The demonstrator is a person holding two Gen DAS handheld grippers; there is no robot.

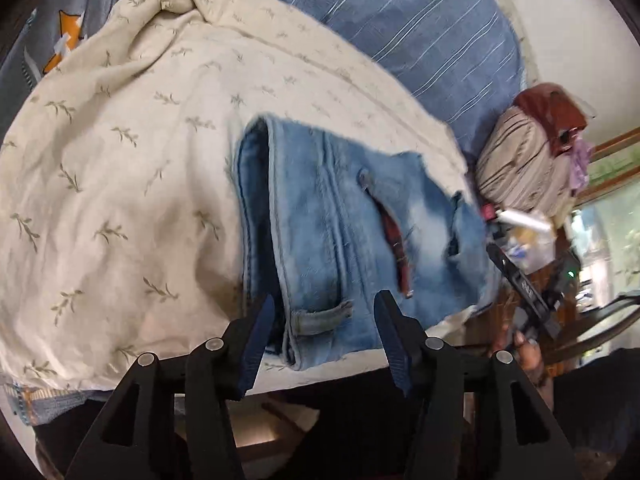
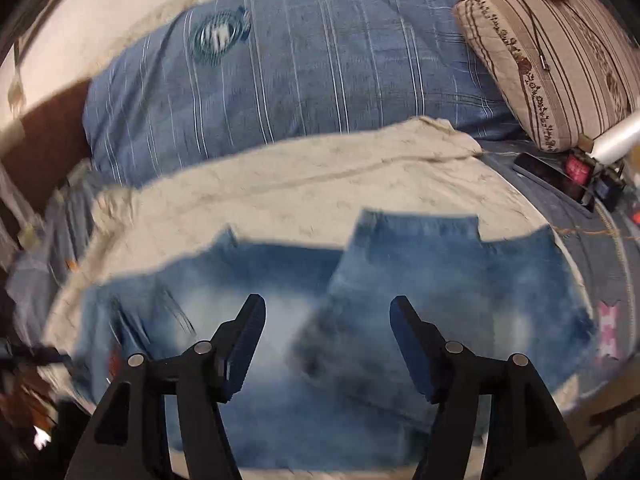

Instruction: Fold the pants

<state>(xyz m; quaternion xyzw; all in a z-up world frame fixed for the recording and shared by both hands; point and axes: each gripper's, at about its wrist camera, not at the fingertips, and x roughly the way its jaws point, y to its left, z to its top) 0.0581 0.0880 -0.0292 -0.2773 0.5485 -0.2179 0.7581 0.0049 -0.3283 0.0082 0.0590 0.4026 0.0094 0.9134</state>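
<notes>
Both tongs (image 1: 326, 312) (image 2: 327, 316) gape over jeans (image 1: 352, 232).

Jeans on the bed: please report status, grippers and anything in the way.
Left gripper open, right gripper open, neither holding. Jeans folded on the cream blanket. Nothing on top of them.
</notes>
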